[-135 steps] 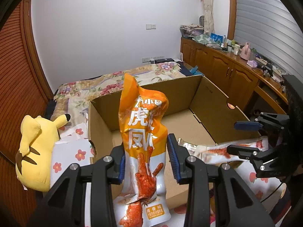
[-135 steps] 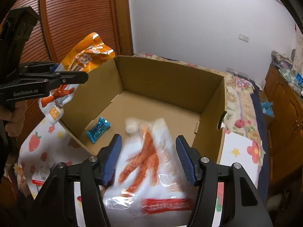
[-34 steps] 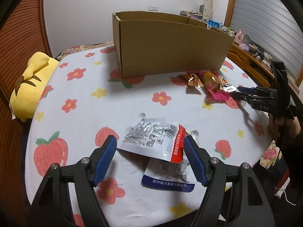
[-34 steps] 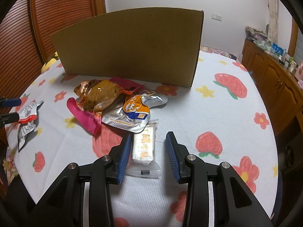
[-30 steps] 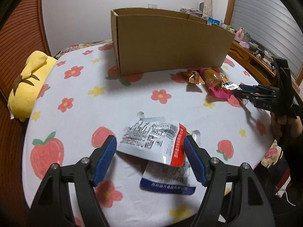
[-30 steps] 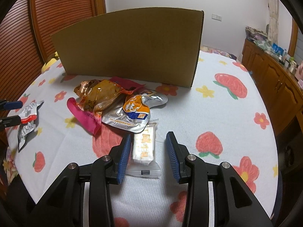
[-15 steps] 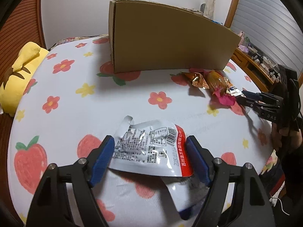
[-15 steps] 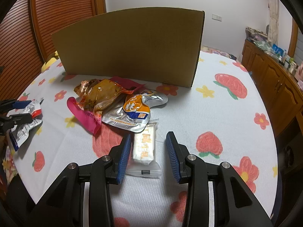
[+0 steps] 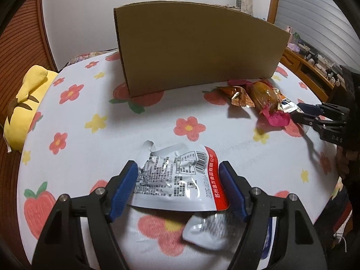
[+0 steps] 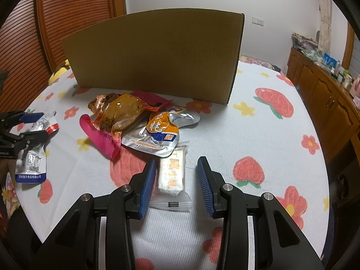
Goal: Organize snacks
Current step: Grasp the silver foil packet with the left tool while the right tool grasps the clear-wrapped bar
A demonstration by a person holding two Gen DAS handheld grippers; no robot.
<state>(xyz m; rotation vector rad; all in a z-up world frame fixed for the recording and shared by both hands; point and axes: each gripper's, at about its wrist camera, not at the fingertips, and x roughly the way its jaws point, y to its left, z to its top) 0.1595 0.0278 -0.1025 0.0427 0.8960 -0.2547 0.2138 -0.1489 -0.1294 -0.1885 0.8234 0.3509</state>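
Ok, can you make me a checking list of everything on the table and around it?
Surface: flowery strawberry tablecloth covers the table.
Job's things: cardboard box upright; snack pile before it; white bar; silver-red packet; blue-edged packet.
Clutter: yellow plush at the edge.
Grippers: left gripper closing on the silver-red packet; right gripper open astride the white bar.
Cables: thin white cord, off the table.
Surroundings: wooden cabinets, slatted wooden door.
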